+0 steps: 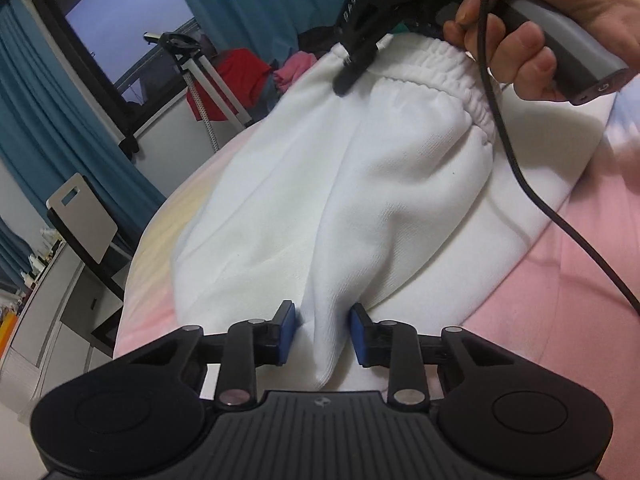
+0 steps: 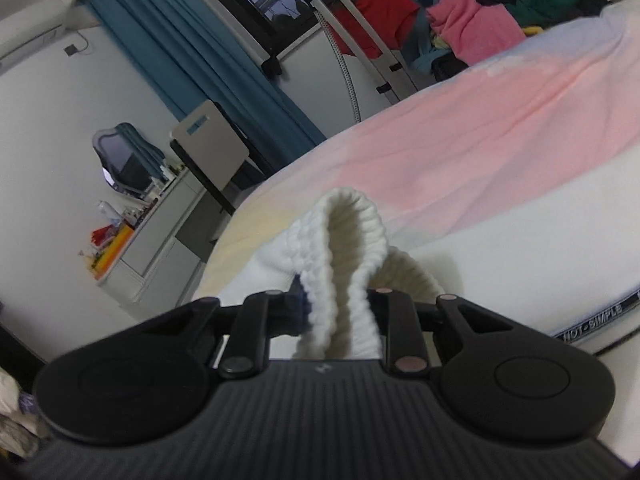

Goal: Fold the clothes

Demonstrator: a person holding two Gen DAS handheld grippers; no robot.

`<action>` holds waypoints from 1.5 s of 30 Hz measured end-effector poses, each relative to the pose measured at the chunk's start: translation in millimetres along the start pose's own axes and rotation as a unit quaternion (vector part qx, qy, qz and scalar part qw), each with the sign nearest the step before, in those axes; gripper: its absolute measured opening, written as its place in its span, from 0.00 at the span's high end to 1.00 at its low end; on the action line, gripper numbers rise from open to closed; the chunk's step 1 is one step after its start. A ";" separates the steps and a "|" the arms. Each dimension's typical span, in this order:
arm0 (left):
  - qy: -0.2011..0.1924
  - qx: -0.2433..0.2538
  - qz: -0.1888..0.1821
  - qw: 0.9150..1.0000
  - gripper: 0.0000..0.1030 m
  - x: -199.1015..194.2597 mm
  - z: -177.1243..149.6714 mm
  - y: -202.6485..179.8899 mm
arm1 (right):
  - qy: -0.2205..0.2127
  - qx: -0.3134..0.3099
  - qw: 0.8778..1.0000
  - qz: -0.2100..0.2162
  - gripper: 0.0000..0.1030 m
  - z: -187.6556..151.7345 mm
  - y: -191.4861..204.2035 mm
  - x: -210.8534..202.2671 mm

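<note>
White sweatpants point(image 1: 360, 184) lie on a pink and white bedsheet point(image 1: 560, 300). My left gripper point(image 1: 323, 336) has its blue pads point(image 1: 287, 330) shut on a bunched fold of the white fabric at the near end. My right gripper point(image 1: 352, 68), held by a hand, shows at the top of the left wrist view, at the elastic waistband point(image 1: 440, 72). In the right wrist view my right gripper point(image 2: 338, 312) is shut on the ribbed white waistband point(image 2: 352, 240), which loops up between the fingers.
A pile of coloured clothes point(image 2: 500, 12) lies at the far end of the bed. A garment steamer stand point(image 2: 344, 32), teal curtains point(image 2: 208, 64), a chair point(image 2: 212, 152) and a cluttered dresser point(image 2: 132, 248) stand beside the bed. A black cable point(image 1: 532, 184) hangs across the sweatpants.
</note>
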State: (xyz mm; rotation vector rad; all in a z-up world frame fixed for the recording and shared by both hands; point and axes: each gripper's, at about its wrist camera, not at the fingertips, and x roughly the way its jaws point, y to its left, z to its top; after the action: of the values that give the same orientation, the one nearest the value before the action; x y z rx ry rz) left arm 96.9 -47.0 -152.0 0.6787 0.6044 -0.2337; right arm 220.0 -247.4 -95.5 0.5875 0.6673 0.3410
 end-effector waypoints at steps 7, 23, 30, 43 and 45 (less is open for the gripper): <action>0.006 -0.008 -0.014 1.000 0.69 17.5 -1.6 1.6 | 0.030 0.057 0.998 -0.016 0.76 -18.8 -39.7 18.8; -0.090 -0.175 -0.041 0.980 0.23 -63.6 -0.2 28.3 | -0.073 -0.072 0.989 -0.105 0.58 -43.1 27.5 -105.3; -0.155 -0.271 -0.040 0.949 0.15 -122.4 0.7 47.3 | -0.122 -0.151 0.970 -0.145 0.58 -77.9 58.9 -180.5; -0.167 -0.308 -0.040 0.936 0.00 -173.0 -5.6 27.3 | -0.147 -0.163 0.964 -0.149 0.20 -128.6 58.7 -218.5; -0.156 -0.319 -0.044 0.934 0.00 -168.0 -9.2 28.6 | -0.142 -0.127 0.971 -0.143 0.20 -122.0 46.7 -219.3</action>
State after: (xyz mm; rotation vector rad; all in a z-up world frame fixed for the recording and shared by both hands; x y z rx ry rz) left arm -31.3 -17.6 -43.2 -0.0196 0.3693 -0.2061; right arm -28.4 -266.0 -39.6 0.2817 0.4153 0.0675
